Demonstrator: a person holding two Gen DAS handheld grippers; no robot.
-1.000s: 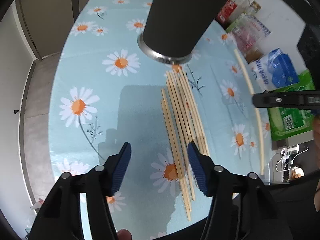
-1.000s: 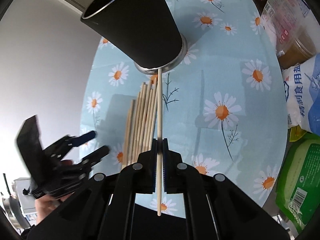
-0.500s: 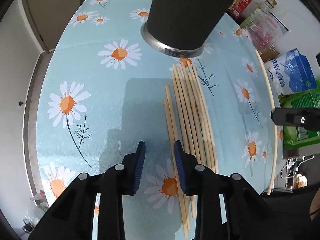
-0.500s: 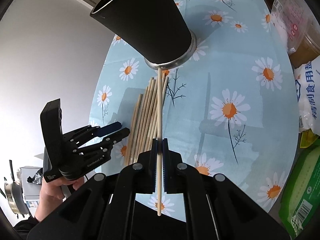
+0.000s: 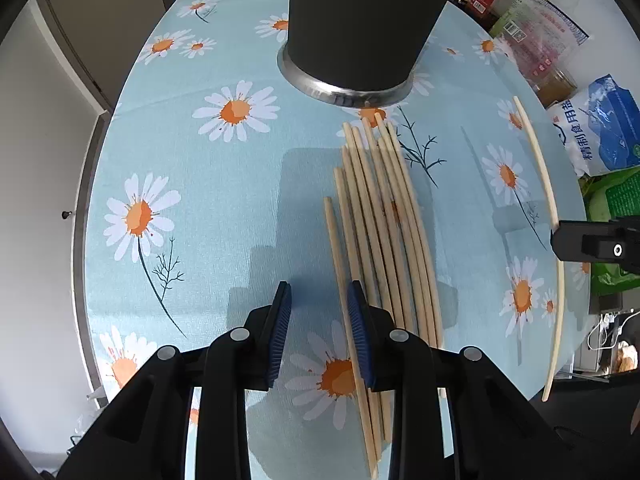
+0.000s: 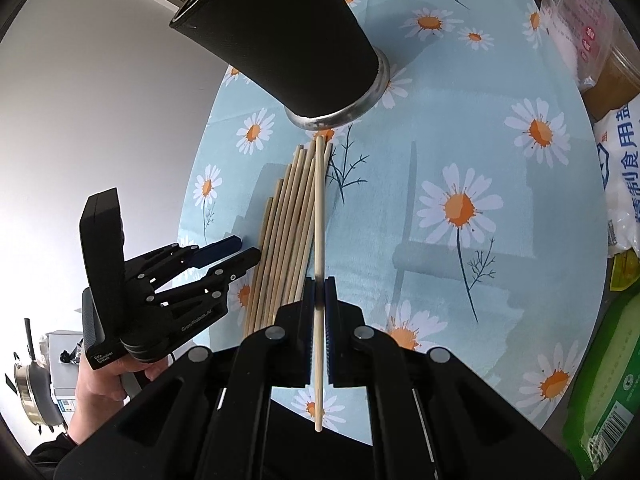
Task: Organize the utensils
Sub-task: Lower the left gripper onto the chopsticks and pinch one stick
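Observation:
Several wooden chopsticks (image 5: 380, 220) lie side by side on the daisy tablecloth (image 5: 200, 184), their tips near the base of a tall black cup (image 5: 360, 16). My left gripper (image 5: 320, 332) is open, low over the cloth, its right pad beside the leftmost chopstick. My right gripper (image 6: 319, 308) is shut on a single chopstick (image 6: 319, 200) and holds it above the pile (image 6: 288, 232), pointing toward the cup (image 6: 288, 36). That held chopstick (image 5: 540, 184) and the right gripper body (image 5: 596, 240) show at the right of the left wrist view. The left gripper (image 6: 236, 254) shows in the right wrist view.
Sauce bottles and jars (image 5: 520, 8), a blue salt bag (image 5: 596, 128) and a green packet (image 5: 616, 216) stand along the table's right side. The salt bag (image 6: 624, 184) and green packet (image 6: 604, 392) also show in the right wrist view. The table edge curves at the left.
My left gripper has moved forward and lower toward the pile, and its jaws have narrowed from wide open. My right gripper has lifted slightly with the held chopstick.

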